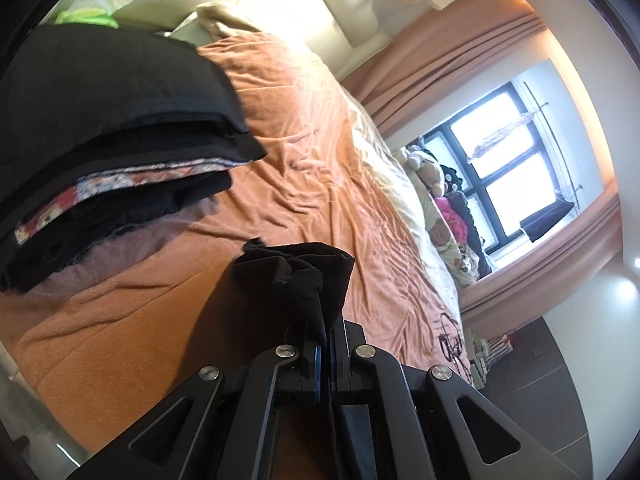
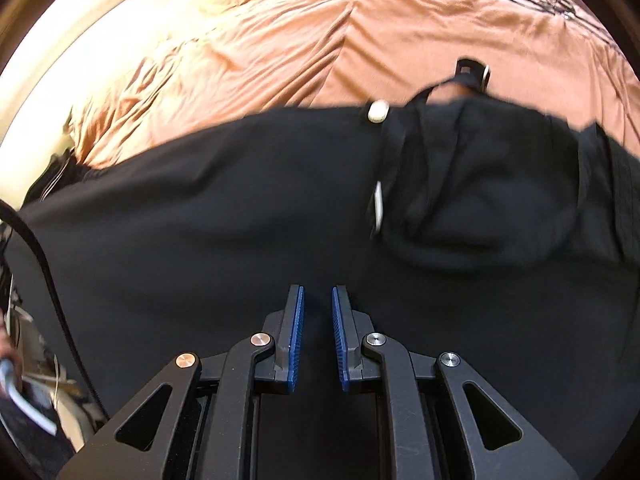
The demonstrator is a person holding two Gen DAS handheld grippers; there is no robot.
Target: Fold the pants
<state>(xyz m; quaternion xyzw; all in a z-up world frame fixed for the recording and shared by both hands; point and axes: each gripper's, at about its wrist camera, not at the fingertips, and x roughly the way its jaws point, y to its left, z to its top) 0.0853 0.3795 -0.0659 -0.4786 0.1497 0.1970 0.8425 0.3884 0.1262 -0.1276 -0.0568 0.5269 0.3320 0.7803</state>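
On the bed [image 1: 312,184], over its orange bedspread [image 2: 248,40], black pants [image 2: 200,216] lie spread with the waistband end, its white button [image 2: 378,112] and a belt loop with a buckle [image 2: 474,70], toward the far side in the right wrist view. The left tongs [image 1: 323,354] are clamped together on a bunched corner of the black fabric [image 1: 296,276], held up above the bedspread. The right tongs [image 2: 318,336] stand slightly apart above the middle of the pants, with nothing between their blue pads [image 2: 297,332]; whether they touch the cloth I cannot tell.

The step in hand looks like carrying 1 gripped end across to make a fold. To do it well, keep the left grip firm, lift just enough that the cloth clears itself, and use the right tongs to pin the fold line so the lower layer does not drag (thin fabric creeps easily). Lay edge onto edge before letting go.

No containers are in view; a stack of folded clothes [image 1: 112,140] sits directly on the bed, beside the left tongs.
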